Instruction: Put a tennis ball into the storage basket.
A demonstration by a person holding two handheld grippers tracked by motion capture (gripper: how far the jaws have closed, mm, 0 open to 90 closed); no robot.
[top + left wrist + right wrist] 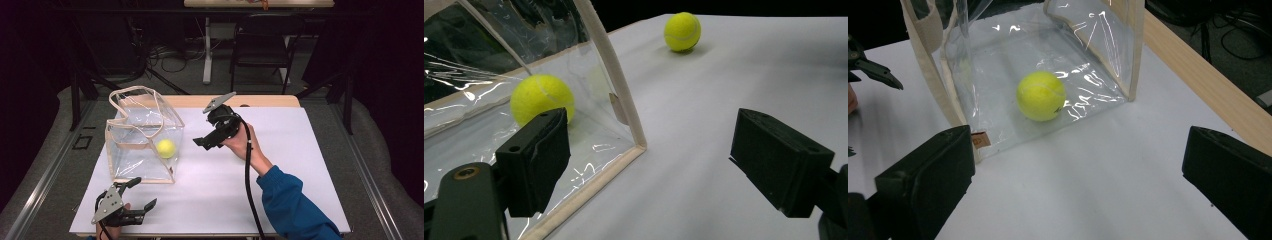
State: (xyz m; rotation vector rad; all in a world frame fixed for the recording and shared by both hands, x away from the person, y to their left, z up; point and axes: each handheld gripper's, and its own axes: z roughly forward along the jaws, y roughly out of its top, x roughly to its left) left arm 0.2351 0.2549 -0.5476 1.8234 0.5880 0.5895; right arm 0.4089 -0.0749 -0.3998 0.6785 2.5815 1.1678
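My right gripper is wide open and empty, beside the clear bag. One tennis ball sits inside. My left gripper is open too. The soft bag could tip if I bump it.

Lab or test room, not a home. White-topped table on a grey floor, dark curtains all round. Behind it: a black chair, loose cables on the floor, another table's leg.
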